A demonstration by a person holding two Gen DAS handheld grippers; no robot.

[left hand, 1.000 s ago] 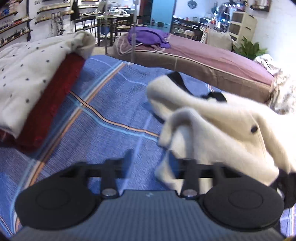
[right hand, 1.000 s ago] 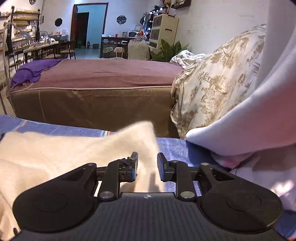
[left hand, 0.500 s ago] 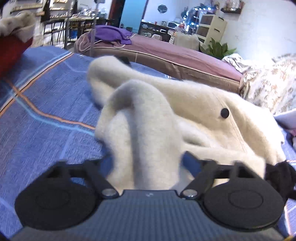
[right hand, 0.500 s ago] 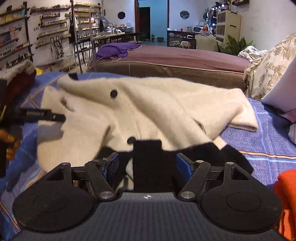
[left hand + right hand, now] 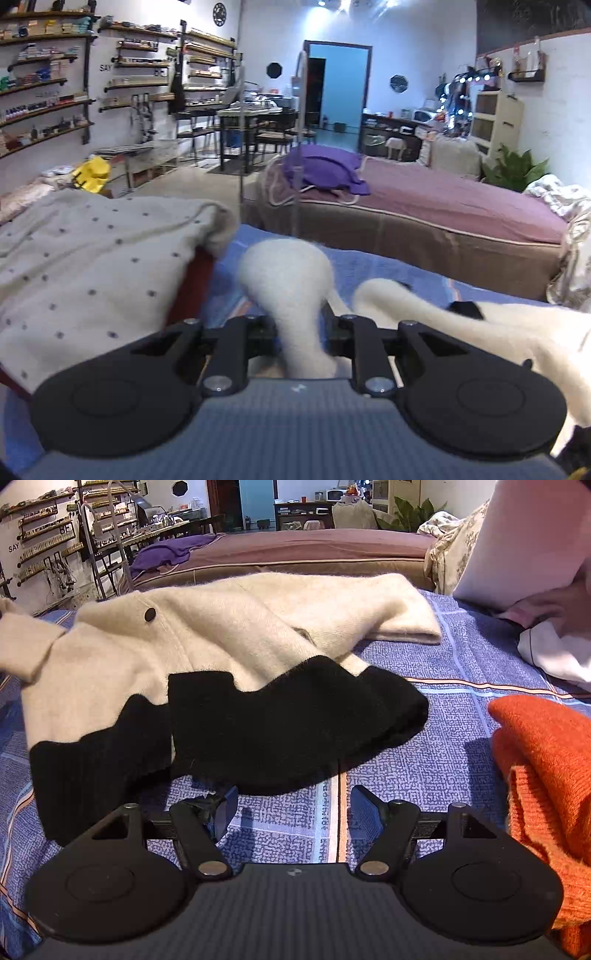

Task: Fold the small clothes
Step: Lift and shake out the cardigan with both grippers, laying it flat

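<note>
You've barely begun — the fluffy cream cardigan with black hem (image 5: 221, 635) lies rumpled on the blue plaid bedspread (image 5: 443, 738). Your left claw (image 5: 301, 332) is closing on a cream fold; your right claw (image 5: 293, 806) gapes empty.

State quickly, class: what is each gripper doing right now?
Left gripper: jaws closing on a fold of the cream cardigan.
Right gripper: jaws wide open, empty, just short of the cardigan's black hem.

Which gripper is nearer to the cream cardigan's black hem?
Right. The right gripper hovers open just short of the black hem, nothing between its jaws. The left gripper is closing on a cream fold elsewhere on the cardigan.
</note>
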